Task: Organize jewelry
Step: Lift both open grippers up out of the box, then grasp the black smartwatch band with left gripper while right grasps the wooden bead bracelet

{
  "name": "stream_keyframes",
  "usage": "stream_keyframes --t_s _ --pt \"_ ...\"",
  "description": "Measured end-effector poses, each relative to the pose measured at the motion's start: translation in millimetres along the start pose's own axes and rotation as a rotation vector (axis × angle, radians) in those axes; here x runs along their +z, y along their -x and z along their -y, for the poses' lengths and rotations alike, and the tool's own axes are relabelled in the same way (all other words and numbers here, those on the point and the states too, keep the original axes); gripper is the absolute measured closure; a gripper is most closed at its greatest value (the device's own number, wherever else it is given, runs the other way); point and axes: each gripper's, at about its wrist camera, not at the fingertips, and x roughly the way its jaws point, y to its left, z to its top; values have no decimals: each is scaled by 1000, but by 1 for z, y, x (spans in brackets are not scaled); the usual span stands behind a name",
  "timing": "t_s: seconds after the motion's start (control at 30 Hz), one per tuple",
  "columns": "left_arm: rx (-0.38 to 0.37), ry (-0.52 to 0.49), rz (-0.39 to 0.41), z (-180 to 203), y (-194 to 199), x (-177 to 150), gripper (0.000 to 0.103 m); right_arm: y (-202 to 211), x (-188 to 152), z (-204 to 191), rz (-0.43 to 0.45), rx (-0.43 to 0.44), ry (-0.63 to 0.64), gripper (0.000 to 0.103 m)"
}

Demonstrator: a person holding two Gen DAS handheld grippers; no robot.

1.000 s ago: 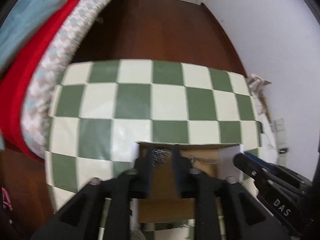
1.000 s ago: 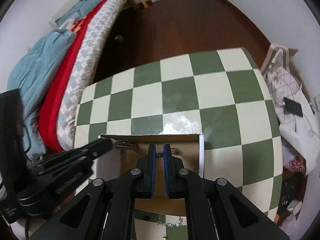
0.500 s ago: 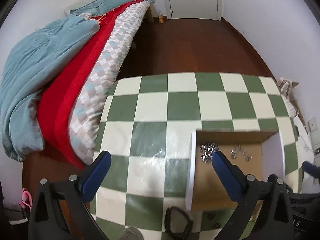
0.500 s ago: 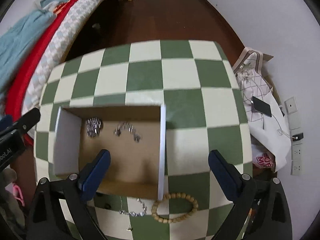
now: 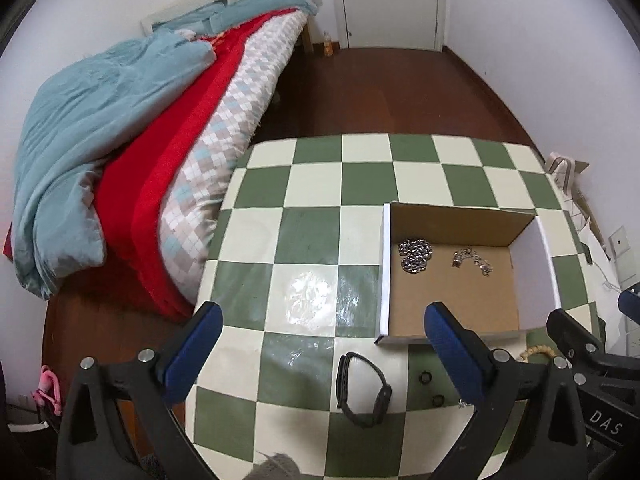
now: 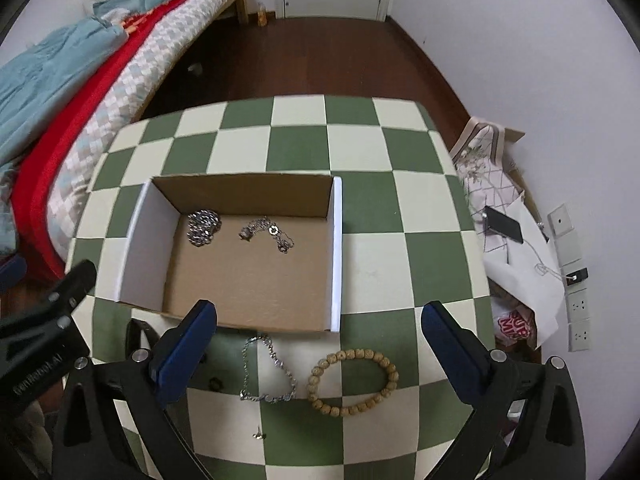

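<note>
An open cardboard box stands on the checkered table. Inside lie a coiled silver chain and a thin silver necklace. In front of the box lie a silver chain bracelet, a wooden bead bracelet, a small earring, a black watch band and two small dark rings. My left gripper is open and empty, above the table left of the box. My right gripper is open and empty, above the front of the box.
A bed with red and blue bedding runs along the table's left side. Bags, papers and a phone lie on the floor at the right by the wall. A dark wooden floor lies beyond the table.
Both grippers were shut low inside the box a second ago. Both have opened, pulled back and risen; the chain and necklace stay in the box.
</note>
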Motion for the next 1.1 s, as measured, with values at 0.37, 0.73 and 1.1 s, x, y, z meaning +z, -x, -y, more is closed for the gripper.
stream_keyframes --t_s 0.37,0.73,1.1 --pt "-9 16 142 -11 76 -16 0 73 -23 3 133 -9 -10 0" --pt "18 43 259 -27 136 -32 0 147 -48 6 249 39 -37 0" --pt "132 61 94 -44 61 -66 0 101 -80 30 129 84 -126 27"
